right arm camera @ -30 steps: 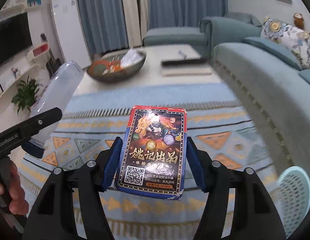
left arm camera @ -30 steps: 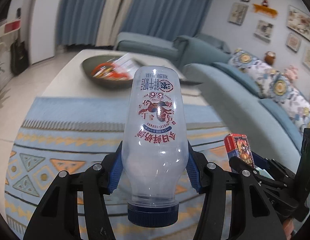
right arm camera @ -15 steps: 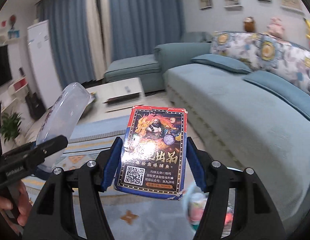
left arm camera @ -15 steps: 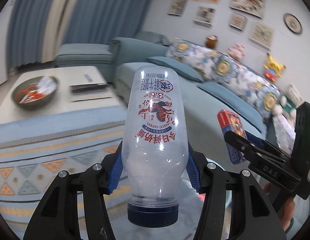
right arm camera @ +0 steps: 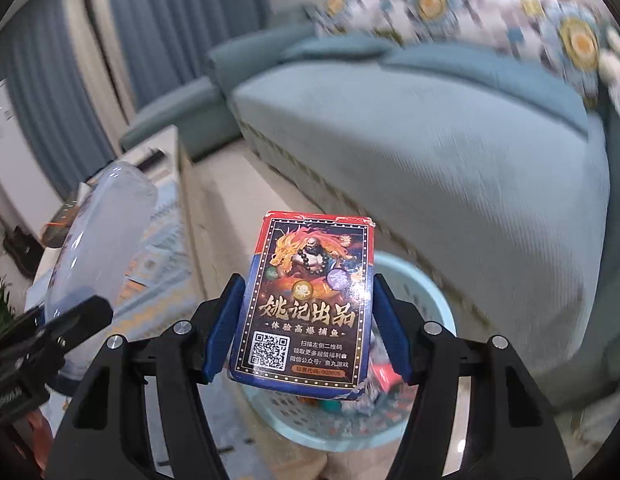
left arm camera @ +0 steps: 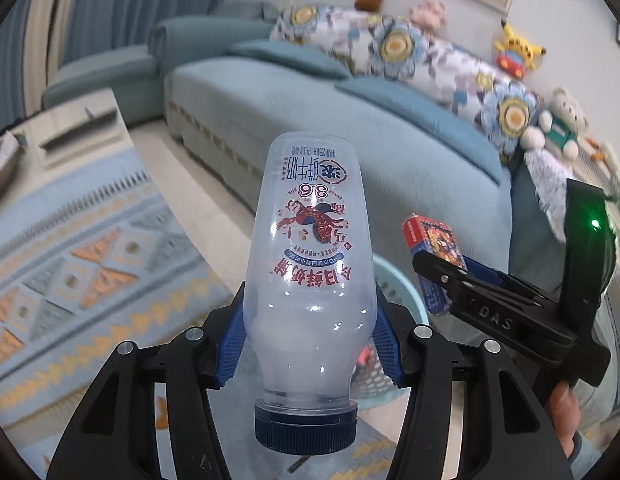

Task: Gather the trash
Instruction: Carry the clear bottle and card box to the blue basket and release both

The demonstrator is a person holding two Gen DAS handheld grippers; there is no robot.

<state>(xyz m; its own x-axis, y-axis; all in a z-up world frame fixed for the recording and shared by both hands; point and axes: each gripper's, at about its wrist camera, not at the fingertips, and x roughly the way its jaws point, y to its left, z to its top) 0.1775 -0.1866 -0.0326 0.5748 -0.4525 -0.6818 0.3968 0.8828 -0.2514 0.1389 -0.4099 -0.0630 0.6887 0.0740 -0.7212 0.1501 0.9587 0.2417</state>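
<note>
My left gripper (left arm camera: 308,344) is shut on an empty clear plastic milk bottle (left arm camera: 310,272) with a dark blue cap, held cap toward the camera. My right gripper (right arm camera: 306,332) is shut on a small card box (right arm camera: 310,312) with a dragon print and a QR code. A light blue mesh trash basket (right arm camera: 430,292) stands on the floor just below and behind the card box, with some trash inside. In the left wrist view the basket (left arm camera: 394,280) shows behind the bottle, and the right gripper with the card box (left arm camera: 430,256) is to its right.
A long blue sofa (right arm camera: 450,152) with flowered cushions and plush toys (left arm camera: 558,124) runs close behind the basket. A patterned rug (left arm camera: 70,264) lies to the left. The coffee table (left arm camera: 70,128) with a bowl is farther back left.
Both grippers have swung right, away from the coffee table toward the sofa. The trash basket has come into view below the held bottle and card box.
</note>
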